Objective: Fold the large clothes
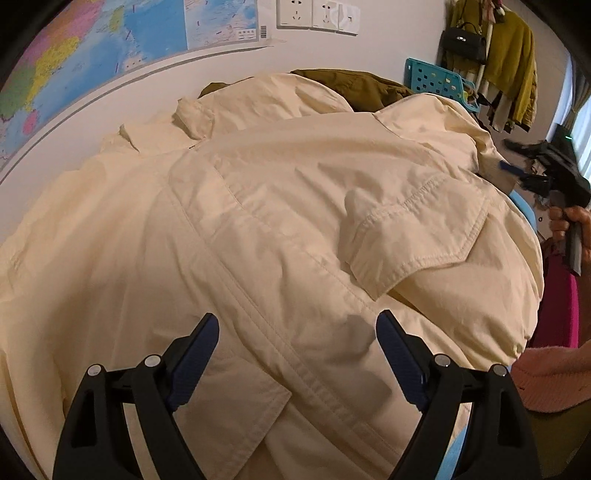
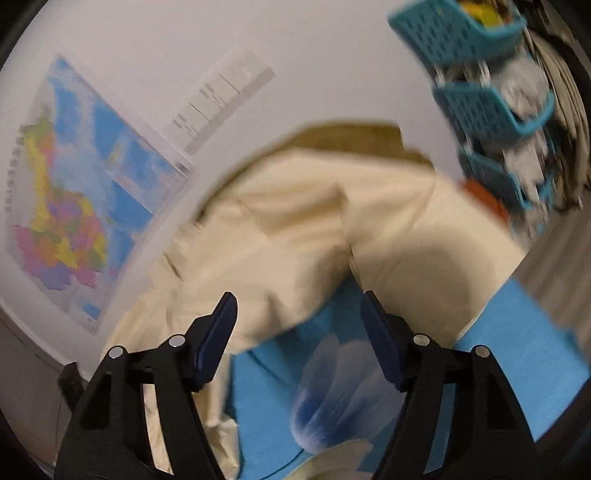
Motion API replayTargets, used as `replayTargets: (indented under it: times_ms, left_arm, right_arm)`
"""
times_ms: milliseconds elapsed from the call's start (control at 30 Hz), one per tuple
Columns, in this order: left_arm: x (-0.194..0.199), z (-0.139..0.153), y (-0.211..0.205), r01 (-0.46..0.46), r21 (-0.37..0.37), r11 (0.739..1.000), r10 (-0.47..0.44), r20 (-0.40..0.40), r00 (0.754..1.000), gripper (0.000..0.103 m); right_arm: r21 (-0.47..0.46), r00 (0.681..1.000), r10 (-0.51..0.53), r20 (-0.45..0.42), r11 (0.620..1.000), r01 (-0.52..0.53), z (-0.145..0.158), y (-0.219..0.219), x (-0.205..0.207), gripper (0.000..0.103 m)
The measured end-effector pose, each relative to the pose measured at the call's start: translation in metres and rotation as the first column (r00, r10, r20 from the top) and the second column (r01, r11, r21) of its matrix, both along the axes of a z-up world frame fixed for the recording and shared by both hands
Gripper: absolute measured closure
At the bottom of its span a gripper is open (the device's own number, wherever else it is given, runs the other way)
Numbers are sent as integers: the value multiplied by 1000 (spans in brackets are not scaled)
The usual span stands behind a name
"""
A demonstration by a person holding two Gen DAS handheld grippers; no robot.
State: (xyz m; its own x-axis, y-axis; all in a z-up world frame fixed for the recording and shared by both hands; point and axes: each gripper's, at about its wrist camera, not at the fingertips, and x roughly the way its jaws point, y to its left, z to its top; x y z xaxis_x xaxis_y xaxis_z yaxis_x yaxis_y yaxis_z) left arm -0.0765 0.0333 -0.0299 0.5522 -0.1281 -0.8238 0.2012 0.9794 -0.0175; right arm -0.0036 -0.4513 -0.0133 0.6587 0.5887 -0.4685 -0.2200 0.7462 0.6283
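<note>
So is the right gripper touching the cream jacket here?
Apart. In the left wrist view the right gripper hangs off the far edge of the cream jacket, background between them; the right wrist view shows open jaws with nothing between them.

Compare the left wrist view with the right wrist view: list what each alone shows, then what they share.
Left wrist only: the right gripper held in a hand, wall sockets, a black handbag, the jacket's pocket flap.
Right wrist only: blue printed bedding below the open right fingers.
Both: the cream jacket, wall map, teal baskets, an olive garment behind.
</note>
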Motion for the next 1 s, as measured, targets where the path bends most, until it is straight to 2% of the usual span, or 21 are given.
replayTargets:
  times_ms: [33, 67, 100, 133, 233, 267, 300, 333, 367, 400, 433, 467, 533, 600, 733, 833, 1000]
  left_arm:
    - [2, 1, 0, 1, 0, 1000, -1, 1, 1000, 19]
    - [3, 1, 1, 1, -1, 1000, -1, 2, 1000, 19]
    - [7, 3, 1, 2, -4, 1000, -2, 3, 1000, 19]
    - [10, 4, 2, 3, -9, 1000, -3, 3, 1000, 19]
    - [25, 12, -5, 16, -13, 1000, -16, 12, 1000, 19]
    - [32, 16, -9, 25, -10, 1000, -24, 22, 999, 19]
    - [39, 20, -14, 33, -11, 999, -33, 32, 999, 19]
    - [47, 24, -19, 43, -20, 999, -42, 38, 998, 19]
    - [52, 27, -23, 50, -27, 998, -49, 40, 998, 19]
    - [58, 30, -29, 60, -33, 998, -58, 43, 997, 19]
    - [63, 33, -34, 73, -33, 997, -71, 47, 996, 19]
    - [69, 37, -42, 90, -29, 995, -89, 56, 995, 19]
    - [81, 42, -56, 124, -42, 991, -121, 62, 991, 19]
    - [92, 44, -65, 144, -76, 987, -139, 57, 989, 19]
    - [110, 46, -81, 184, -159, 970, -177, 59, 982, 19]
    - [116, 44, -90, 191, -195, 962, -185, 47, 982, 19]
    - [89, 63, -72, 212, -276, 937, -180, 140, 974, 19]
  right_arm:
    - [-36, 999, -31, 32, 999, 32, 5, -8, -5, 28]
    - [-105, 995, -81, 63, 991, 88, 10, -14, -7, 19]
    - [-192, 988, -137, 73, 970, 149, 10, -20, -6, 14]
    - [-220, 986, -156, 53, 962, 164, 5, -27, 0, 7]
    - [-171, 985, -145, -89, 977, 128, -26, -46, 31, 7]
    - [-146, 984, -114, -134, 985, 94, -37, -49, 42, 13]
    - [-116, 986, -81, -144, 991, 64, -42, -48, 49, 22]
    - [-71, 989, -28, -147, 997, 18, -45, -48, 54, 53]
    - [-44, 991, 2, -134, 999, -9, -43, -47, 55, 69]
    - [-34, 996, 33, -87, 999, -36, -32, -46, 53, 78]
    - [-33, 998, 42, -47, 998, -44, -19, -45, 52, 92]
    - [-33, 999, 47, -1, 998, -47, -3, -45, 49, 92]
    - [-26, 988, 49, 148, 999, -46, 50, -51, 38, 92]
    - [-23, 954, 86, 286, 996, -83, 101, -52, 23, 92]
    - [-46, 861, 242, 447, 968, -248, 182, -14, 3, 93]
    - [-77, 795, 375, 476, 919, -388, 218, 35, 0, 93]
    - [-107, 678, 581, 451, 789, -605, 242, 139, 5, 93]
